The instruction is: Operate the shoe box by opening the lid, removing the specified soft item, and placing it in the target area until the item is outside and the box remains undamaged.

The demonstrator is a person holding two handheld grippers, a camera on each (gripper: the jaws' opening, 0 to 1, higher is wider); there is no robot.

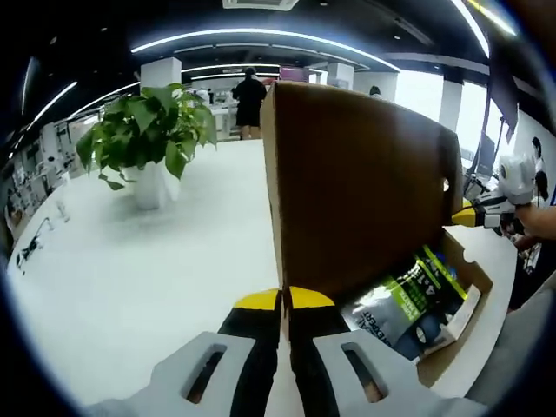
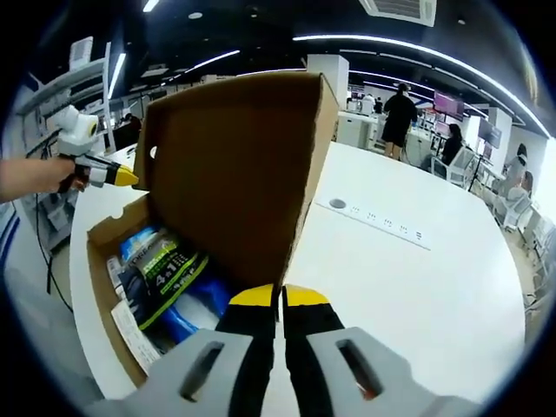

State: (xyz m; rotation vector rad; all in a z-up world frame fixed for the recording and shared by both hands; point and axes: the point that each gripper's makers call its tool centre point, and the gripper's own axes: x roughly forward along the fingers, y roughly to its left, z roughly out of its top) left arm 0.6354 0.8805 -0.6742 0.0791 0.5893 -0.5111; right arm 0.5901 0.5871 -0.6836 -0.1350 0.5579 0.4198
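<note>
A brown cardboard shoe box (image 1: 460,326) (image 2: 102,287) lies on a white table with its lid (image 1: 365,191) (image 2: 234,165) raised upright. My left gripper (image 1: 282,304) is shut on one side edge of the lid. On the opposite side edge my right gripper (image 2: 280,297) is shut too. Each gripper also appears in the other's view at the lid's far edge: the right gripper (image 1: 473,215) and the left gripper (image 2: 117,176), both with yellow tips and hand-held. Inside the box lies a soft green, black and white packet (image 1: 404,300) (image 2: 161,269) over blue items (image 2: 195,313).
A potted green plant (image 1: 148,139) stands on the white table (image 1: 130,278) behind and left of the box. A row of sockets (image 2: 373,217) is set into the tabletop on the right. People stand far back in the room (image 1: 250,100).
</note>
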